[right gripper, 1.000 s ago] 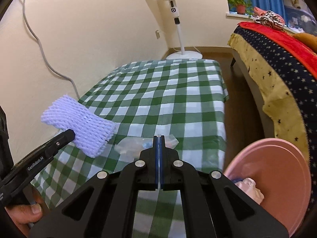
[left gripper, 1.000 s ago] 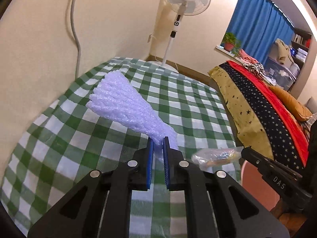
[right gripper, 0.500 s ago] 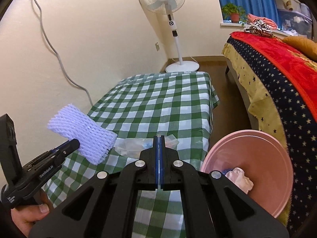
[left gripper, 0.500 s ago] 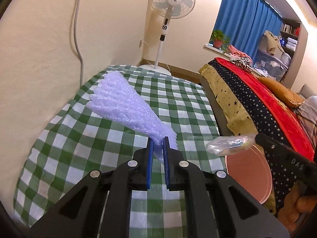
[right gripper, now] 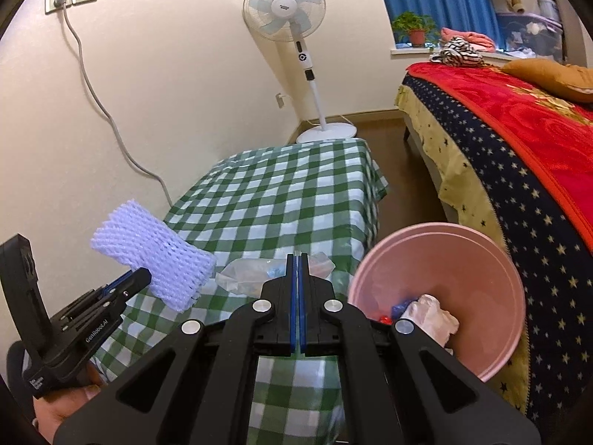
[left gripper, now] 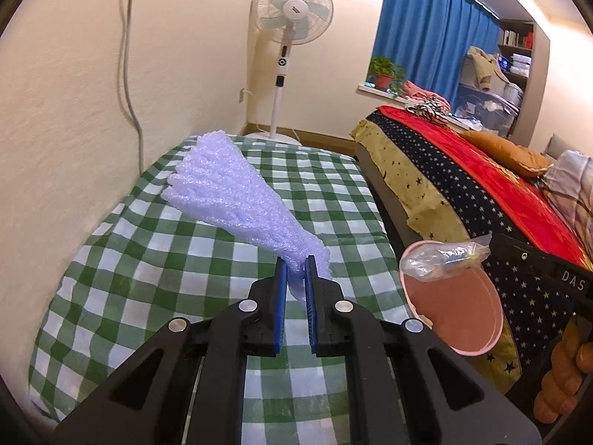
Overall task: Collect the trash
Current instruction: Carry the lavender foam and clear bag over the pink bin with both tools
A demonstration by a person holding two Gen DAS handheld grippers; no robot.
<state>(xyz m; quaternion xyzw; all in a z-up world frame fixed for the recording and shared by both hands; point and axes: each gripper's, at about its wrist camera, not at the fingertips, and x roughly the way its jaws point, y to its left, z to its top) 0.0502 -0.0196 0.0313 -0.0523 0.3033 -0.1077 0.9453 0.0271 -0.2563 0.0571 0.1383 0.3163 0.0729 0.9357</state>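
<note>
A white foam net sleeve (left gripper: 237,200) was clamped by one end in the jaws of the left gripper (left gripper: 295,274), so that its free end fanned out above the checked desk (left gripper: 148,278). A crumpled clear plastic wrapper (right gripper: 255,272) was pinched in the fully closed jaws of the right gripper (right gripper: 296,263), held just beside the pink bin (right gripper: 493,270) and slightly over its rim as seen from the left wrist. Both pieces were held clear of the desk, apparently so that they could be dropped into the bin, which stood between the desk and the bed (right gripper: 519,155). Crumpled trash (right gripper: 431,313) already lay at the bottom of the bin.
</note>
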